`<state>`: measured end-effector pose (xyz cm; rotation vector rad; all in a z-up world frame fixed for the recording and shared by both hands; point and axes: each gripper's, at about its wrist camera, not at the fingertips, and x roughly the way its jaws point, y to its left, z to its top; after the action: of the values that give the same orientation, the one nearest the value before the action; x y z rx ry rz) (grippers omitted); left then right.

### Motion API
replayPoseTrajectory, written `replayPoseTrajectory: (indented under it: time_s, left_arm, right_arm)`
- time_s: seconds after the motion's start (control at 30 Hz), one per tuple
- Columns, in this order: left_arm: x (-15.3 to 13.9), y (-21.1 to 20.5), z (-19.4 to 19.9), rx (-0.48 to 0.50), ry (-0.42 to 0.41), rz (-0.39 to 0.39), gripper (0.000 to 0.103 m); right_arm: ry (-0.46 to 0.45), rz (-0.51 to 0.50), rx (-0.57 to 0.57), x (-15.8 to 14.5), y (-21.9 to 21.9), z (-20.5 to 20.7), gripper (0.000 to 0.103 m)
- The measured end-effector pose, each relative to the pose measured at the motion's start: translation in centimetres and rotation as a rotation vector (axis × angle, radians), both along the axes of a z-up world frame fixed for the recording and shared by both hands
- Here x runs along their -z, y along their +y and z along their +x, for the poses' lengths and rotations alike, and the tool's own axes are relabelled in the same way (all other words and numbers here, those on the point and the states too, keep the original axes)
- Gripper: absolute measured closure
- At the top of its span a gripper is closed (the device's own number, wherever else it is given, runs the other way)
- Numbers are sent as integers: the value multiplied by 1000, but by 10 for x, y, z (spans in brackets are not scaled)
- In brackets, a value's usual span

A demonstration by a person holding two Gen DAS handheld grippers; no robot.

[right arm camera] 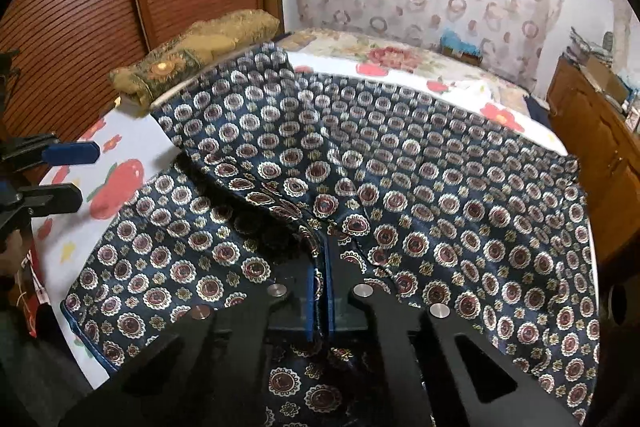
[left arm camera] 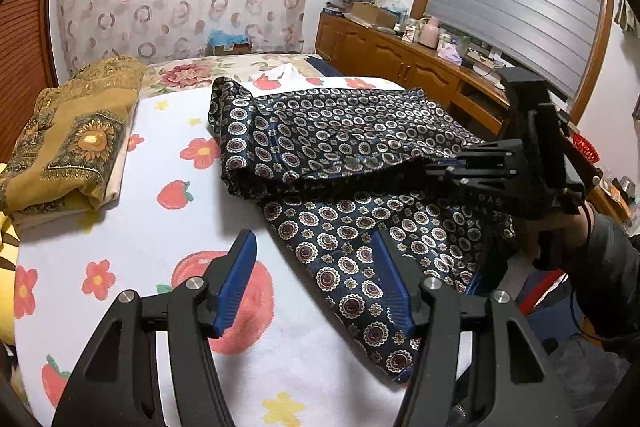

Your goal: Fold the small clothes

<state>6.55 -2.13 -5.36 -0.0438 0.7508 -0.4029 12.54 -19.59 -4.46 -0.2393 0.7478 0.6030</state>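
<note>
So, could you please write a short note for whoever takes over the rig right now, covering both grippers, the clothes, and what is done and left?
Right gripper: shut on the navy patterned cloth, pinching a fold of it near its front edge.
Left gripper: open, holding nothing, above the cloth's near corner, one finger over the fruit-print sheet.
Cloth: spread on the sheet, one part doubled over and rumpled.
Done: a mustard patterned piece lies folded on the far left.
Left: probably grip the near corner with the left gripper, then fold and flatten the navy cloth.
</note>
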Motion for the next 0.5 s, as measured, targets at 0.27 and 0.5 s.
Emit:
replayPoseTrajectory:
  time_s: [0.27,0.5]
  left_arm:
    - [0,3,1,-8,2,-14,41]
    - [0,-1,4,2,-1,-16,41]
  right_arm:
    - [-86,66,53,-29,-28,-19,102]
    - [-132,59,113,-46,-65,-29,102]
